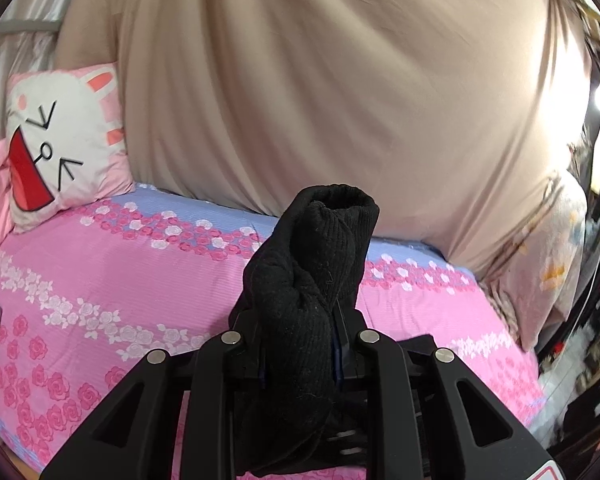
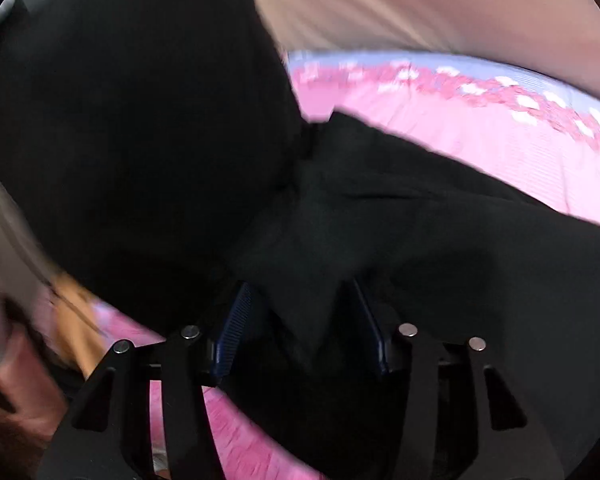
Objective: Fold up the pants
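Pants (image 1: 312, 264): a bunched end of the black, rib-knit cloth stands up out of the left gripper (image 1: 300, 344), whose jaws are clamped tight on it, the fabric rolled into a thick tube that rises above the bed. In the right wrist view the right gripper (image 2: 300, 320) has its jaws standing apart; a point of smoother black cloth (image 2: 380, 220) hangs down between the blue ribbed pads (image 2: 230, 332) but they do not press on it, so that side looks let go or not yet taken. The picture there is blurred, and whether this cloth is touching either pad I cannot tell.

Judged from this, folding is at an early or middle stage: the garment is lifted and crumpled, not laid flat, and no neat fold shows.

Beyond lie the pink floral bed sheet (image 1: 100, 272), a rabbit-print pillow (image 1: 60, 140) and a large beige quilt (image 1: 320, 80), soft and creased.
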Demonstrator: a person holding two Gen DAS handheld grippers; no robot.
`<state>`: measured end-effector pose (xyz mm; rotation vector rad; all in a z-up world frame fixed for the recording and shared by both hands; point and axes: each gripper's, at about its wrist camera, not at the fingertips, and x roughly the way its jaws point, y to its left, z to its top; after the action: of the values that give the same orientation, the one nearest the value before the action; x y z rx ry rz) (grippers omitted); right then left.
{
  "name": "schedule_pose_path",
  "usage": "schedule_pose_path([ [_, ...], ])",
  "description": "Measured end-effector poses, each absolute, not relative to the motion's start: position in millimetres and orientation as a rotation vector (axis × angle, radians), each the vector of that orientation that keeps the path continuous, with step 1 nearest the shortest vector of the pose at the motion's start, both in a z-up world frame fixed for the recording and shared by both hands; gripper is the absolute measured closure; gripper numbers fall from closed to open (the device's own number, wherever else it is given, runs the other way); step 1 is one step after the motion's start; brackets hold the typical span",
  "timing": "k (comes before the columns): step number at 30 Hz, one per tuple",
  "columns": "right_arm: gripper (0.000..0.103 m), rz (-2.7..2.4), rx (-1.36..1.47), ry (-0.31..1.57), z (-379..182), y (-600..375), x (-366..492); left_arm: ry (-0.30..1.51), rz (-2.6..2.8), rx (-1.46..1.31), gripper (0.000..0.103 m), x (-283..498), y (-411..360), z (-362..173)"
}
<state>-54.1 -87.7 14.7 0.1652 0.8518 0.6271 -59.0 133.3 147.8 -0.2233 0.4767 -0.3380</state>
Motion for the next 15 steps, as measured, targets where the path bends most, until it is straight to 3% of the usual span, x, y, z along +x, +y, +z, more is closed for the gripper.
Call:
schedule_pose_path([
  [5, 0.051, 0.363, 0.295, 0.690, 55.8, -216.0, -95.0, 0.489, -0.427, -0.164, 0.083, -58.6, 87.0, 146.7],
  [10, 0.049, 0.179, 0.400, 0.644, 49.8, -307.3, -125.2, 0.545, -0.530, -0.091, 0.083, -58.4, 12.6, 132.9],
  [14, 0.047, 0.191, 0.438, 0.687, 26.6, -319.2, -125.1, 0.665, -0.629, -0.091, 0.067, -44.4, -38.7, 99.4],
  [15, 0.047, 0.205, 0.445, 0.699, 20.1, -315.4, -118.6, 0.690, -0.646, -0.096, 0.067, -43.4, -45.9, 92.7],
])
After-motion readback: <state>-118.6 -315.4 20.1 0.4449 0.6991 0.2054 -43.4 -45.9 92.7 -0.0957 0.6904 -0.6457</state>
